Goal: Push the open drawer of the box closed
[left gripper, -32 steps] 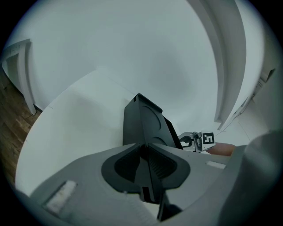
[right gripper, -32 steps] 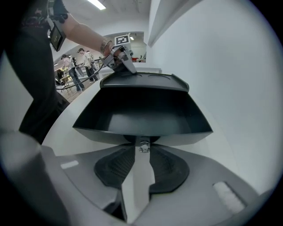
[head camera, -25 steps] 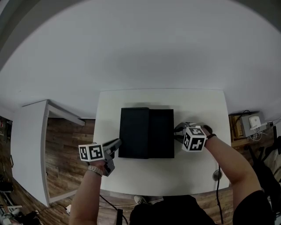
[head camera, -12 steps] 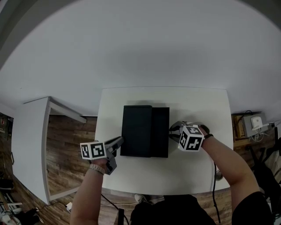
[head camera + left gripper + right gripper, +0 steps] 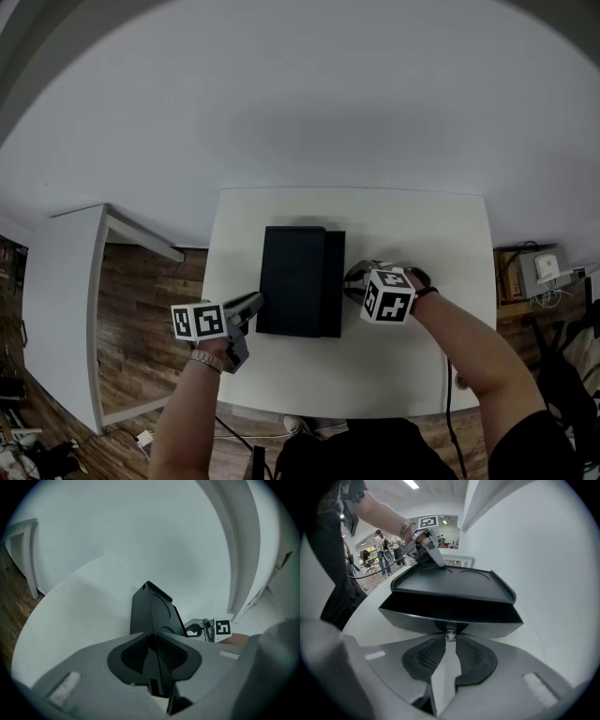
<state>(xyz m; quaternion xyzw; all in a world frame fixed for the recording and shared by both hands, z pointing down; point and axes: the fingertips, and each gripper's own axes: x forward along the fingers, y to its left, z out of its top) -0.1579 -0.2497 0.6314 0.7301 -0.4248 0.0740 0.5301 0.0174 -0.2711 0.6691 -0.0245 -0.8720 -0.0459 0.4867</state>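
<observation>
White table (image 5: 412, 366), pale wall behind.

Head view: black box (image 5: 292, 279) lay between the two grippers. Its drawer (image 5: 336, 281) stuck out only a narrow strip, on the side facing the right gripper (image 5: 352, 279). The left gripper (image 5: 255, 302) had its tip against the opposite side of the box.

Left gripper view: jaws clenched together with nothing between them. Box wall sat directly ahead at the tips.

Right gripper view: jaws grasped the small knob (image 5: 450, 635) on the drawer front, straight ahead. Box top lay beyond it, with the left gripper at its far edge.
</observation>
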